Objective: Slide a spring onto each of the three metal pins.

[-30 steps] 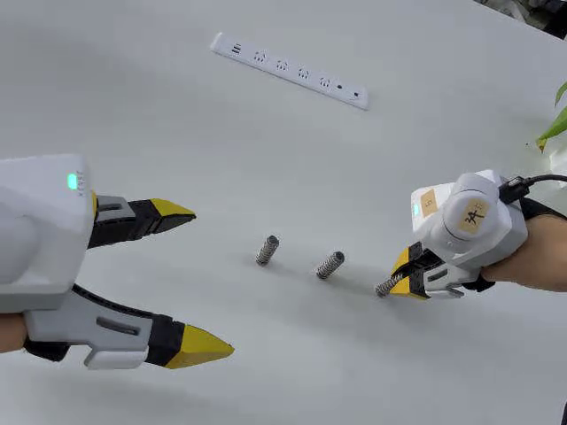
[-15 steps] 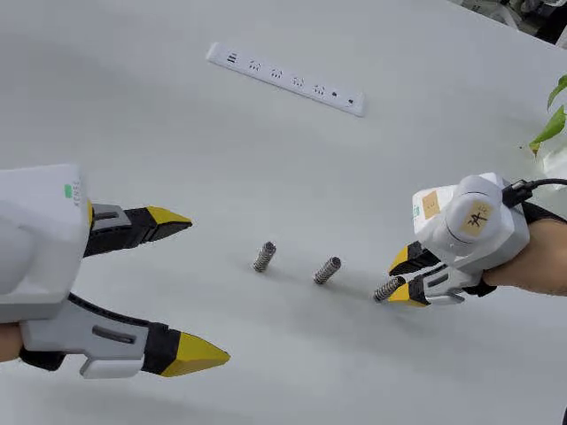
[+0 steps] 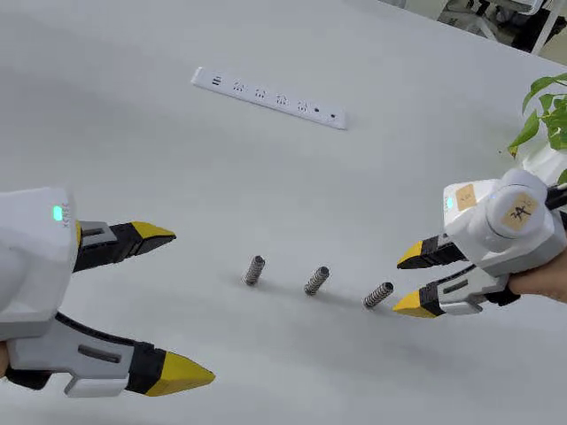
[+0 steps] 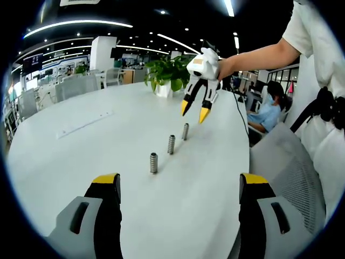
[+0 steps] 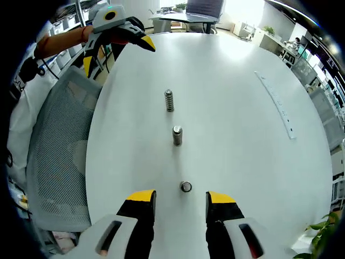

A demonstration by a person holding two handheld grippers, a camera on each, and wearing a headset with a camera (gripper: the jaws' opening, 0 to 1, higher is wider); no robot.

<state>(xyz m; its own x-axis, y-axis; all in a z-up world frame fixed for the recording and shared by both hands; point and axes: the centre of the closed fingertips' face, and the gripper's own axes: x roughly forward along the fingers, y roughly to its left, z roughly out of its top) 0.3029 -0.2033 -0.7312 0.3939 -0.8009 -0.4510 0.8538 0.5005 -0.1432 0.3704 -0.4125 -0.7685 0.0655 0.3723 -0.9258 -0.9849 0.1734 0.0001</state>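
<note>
**Right tool lets go; 3 springs stand in a row**

The right tool [image 3: 399,286] has come off the right-hand spring [image 3: 378,295]. 1 second ago its jaws were pinched at that spring; now they are spread, holding nothing, with the tips just beside the spring and clear of it. The left tool [image 3: 190,305] hovers well to the left, jaws wide apart and empty, much as before. The middle spring [image 3: 316,280] and the left-hand spring [image 3: 254,270] have not shifted. In the left gripper view all 3 stand upright, which suggests each sits on its pin, though the pins themselves are mostly hidden. By that reading the threading is finished and only pulling the tools away remains.

The bench [image 3: 266,159] is bare all round the row, so either tool can retreat freely. The right gripper view shows the bench's curved edge and a mesh chair [image 5: 54,162] on the person's side of the row. The power strip [image 3: 268,97] lies well beyond the springs.
</note>
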